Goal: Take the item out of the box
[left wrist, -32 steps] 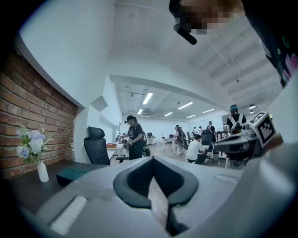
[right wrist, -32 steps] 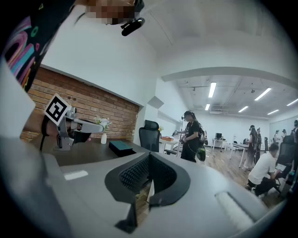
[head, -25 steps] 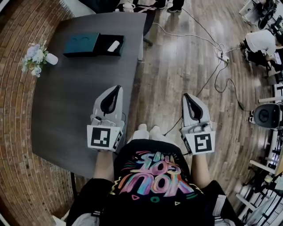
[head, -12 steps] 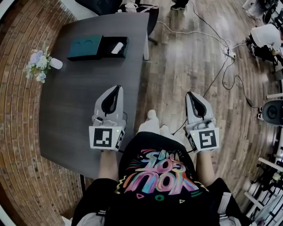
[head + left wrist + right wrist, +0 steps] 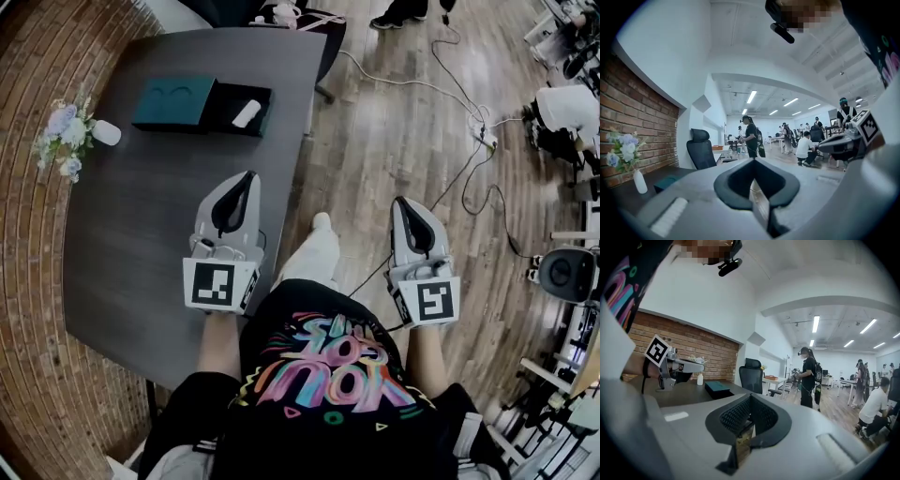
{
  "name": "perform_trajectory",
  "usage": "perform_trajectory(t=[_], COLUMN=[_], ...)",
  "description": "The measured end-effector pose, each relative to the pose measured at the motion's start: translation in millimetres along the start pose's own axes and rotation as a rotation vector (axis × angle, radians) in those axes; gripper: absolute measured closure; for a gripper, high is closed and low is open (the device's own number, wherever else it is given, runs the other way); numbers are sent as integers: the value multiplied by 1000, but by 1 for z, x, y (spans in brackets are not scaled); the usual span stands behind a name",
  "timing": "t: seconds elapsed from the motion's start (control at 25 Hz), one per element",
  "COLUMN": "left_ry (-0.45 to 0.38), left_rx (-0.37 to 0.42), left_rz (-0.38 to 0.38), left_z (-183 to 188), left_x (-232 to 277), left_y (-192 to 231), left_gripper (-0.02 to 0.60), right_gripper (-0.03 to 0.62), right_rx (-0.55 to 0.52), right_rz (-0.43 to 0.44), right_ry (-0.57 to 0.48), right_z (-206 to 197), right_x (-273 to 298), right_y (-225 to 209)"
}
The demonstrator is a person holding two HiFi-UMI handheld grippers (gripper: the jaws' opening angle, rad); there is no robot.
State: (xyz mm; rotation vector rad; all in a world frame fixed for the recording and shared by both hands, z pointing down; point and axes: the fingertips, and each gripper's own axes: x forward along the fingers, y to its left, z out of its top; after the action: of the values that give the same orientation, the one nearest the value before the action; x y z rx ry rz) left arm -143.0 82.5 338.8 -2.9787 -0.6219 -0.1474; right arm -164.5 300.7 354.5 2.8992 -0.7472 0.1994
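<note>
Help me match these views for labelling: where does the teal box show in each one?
Head view: teal box at upper left, on the table's far end.
Left gripper view: lower left, just right of the white vase.
Right gripper view: left of centre, just below mid-height.
Shared landmark: the white vase, left of the box in all three.

Dark grey tabletop point(image 5: 141, 244) along brick wall point(image 5: 642, 126). Small white vase point(image 5: 105, 133) upright near tabletop's left edge, pale flowers point(image 5: 66, 136) in it. Wooden floor point(image 5: 394, 169) to the right, white cables point(image 5: 412, 82) trailing across to power strip point(image 5: 478, 120). Black office chair point(image 5: 701, 152) at tabletop's far end. Further back, several people point(image 5: 751, 136) standing or seated at desks under ceiling light strips point(image 5: 815, 324).
</note>
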Motion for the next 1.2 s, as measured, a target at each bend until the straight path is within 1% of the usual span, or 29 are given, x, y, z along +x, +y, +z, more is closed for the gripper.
perform_trajectory(t=[0.16,0.36,0.56,0.68,0.76,0.84,0.92,1.04,1.16,1.2], left_ry=[-9,-2,5,-7,-14,-24,-19,15,18,21], left_rx=[-17,-43,-68,-82,-88,-90,-90,-93,-118,-123], left_rz=[25,62,124,166,191,224,259,308,370,392], left_z=[3,7,6,8,8,9,6,-2,-3,-4], left_x=[43,86,113,120,120,119,116,110,102,100], left_y=[21,44,73,94,108,121,130,139,151,156], left_gripper=[581,581,581,581,581,581,581,581,581,581], right_gripper=[595,595,595,594,594,594,595,594,594,594], right_rx=[-8,-45,-70,-88,-88,-95,-114,-132,-145,-150], right_rz=[-1,75,127,164,156,167,216,268,335,363], right_ry=[32,15,42,38,61,44,28,64,67,53], right_z=[8,19,29,36,39,45,44,35,35,37], right_x=[44,97,147,171,184,198,208,221,239,246], right_y=[-26,-47,-60,-61,-62,-60,-54,-46,-33,-28])
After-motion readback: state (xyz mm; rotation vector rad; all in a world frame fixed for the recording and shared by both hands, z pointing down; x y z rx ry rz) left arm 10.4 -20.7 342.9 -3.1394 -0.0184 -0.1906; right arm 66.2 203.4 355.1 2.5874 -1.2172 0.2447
